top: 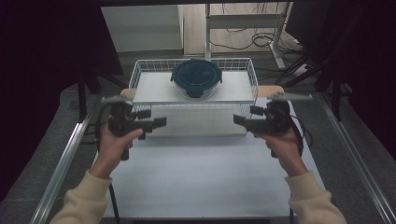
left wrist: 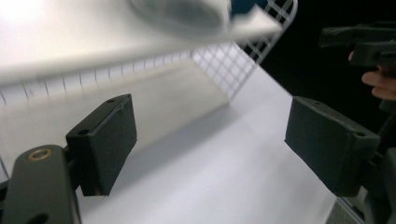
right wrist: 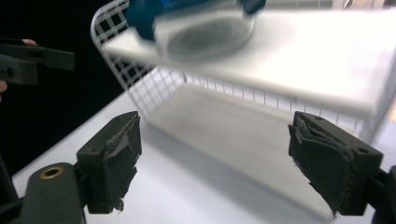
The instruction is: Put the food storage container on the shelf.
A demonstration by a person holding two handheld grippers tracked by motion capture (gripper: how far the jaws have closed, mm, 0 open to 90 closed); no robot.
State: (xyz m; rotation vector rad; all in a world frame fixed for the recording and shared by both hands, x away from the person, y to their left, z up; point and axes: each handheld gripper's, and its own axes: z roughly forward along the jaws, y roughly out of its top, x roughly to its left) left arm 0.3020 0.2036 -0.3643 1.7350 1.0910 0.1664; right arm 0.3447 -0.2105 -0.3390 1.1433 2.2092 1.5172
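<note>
Both jaw pairs spread wide, nothing between pads. Left gripper [top: 156,123] and right gripper [top: 243,120] point inward, facing each other, low over white table [top: 201,182]. Beyond them: white wire basket [top: 140,70] (raised shelf) carrying round container with dark blue lid [top: 196,74].

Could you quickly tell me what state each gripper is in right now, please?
Left gripper: open, jaws wide apart, holding nothing.
Right gripper: open, jaws wide apart, holding nothing.
</note>
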